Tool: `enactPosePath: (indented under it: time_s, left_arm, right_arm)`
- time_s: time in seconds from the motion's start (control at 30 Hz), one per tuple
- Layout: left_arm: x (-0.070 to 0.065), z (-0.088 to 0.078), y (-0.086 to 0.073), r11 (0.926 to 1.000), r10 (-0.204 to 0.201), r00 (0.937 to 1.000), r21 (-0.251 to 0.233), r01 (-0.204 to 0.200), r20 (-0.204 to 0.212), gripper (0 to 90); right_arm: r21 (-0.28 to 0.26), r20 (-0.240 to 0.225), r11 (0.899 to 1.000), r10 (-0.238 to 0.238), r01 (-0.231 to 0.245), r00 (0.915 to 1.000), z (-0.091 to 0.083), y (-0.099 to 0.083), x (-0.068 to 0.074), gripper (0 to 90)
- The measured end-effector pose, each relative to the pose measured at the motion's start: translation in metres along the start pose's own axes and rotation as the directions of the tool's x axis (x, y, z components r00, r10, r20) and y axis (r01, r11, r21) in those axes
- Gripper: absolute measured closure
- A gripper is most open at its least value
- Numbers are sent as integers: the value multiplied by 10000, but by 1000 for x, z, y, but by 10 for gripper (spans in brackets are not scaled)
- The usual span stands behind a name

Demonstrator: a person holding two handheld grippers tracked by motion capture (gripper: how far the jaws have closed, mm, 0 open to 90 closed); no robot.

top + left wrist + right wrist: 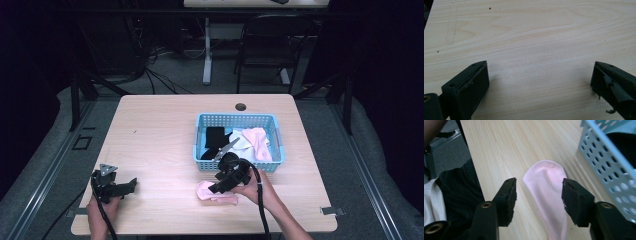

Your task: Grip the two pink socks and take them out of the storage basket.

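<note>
Tabletop: light wood, carrying a basket, one loose sock and both claws.
Basket: pale blue perforated plastic, right of centre, near the far half of the tabletop.
Basket contents: black fabric, white fabric and a pink piece, heaped together; exact count cannot be told.
Pink sock: lies flat on the tabletop just in front of the basket's near wall, outside it, toe end rounded and pointing away in the right gripper view.
Right claw: spread wide, jaws standing either side of the pink sock, above it or close to it; nothing pinched.
Left claw: spread wide over bare wood at the near left corner, well apart from the sock; holding nothing.
Step in hand (judged): taking hold of the pink sock, likely as part of sorting socks from or into the basket.
Handling advice: lower the jaws until the pads reach the fabric, close on a gathered fold rather than on the flat sheet, keep clear of the basket wall, lift straight up.
Risk: thin fabric may slip out if only the edge is caught.
</note>
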State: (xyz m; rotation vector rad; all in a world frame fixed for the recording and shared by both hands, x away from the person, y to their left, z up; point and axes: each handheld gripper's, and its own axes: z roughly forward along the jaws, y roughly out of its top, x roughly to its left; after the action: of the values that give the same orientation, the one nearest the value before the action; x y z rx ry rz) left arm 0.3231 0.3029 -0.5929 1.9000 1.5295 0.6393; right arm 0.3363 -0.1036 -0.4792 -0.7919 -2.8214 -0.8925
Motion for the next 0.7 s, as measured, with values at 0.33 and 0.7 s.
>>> enactPosePath:
  time_s: [0.33, 0.7]
  left_arm:
    - [0, 0, 0, 10000, 4, 10000, 1, -4, 4, 19]
    - [0, 0, 0, 10000, 3, 10000, 0, -3, 3, 19]
  right_arm:
    - [-572, 620, 9974, 484, -449, 9969, -57, -6, -16, 168]
    - [-755, 1745, 9907, 1246, -1129, 9768, -82, -5, -60, 80]
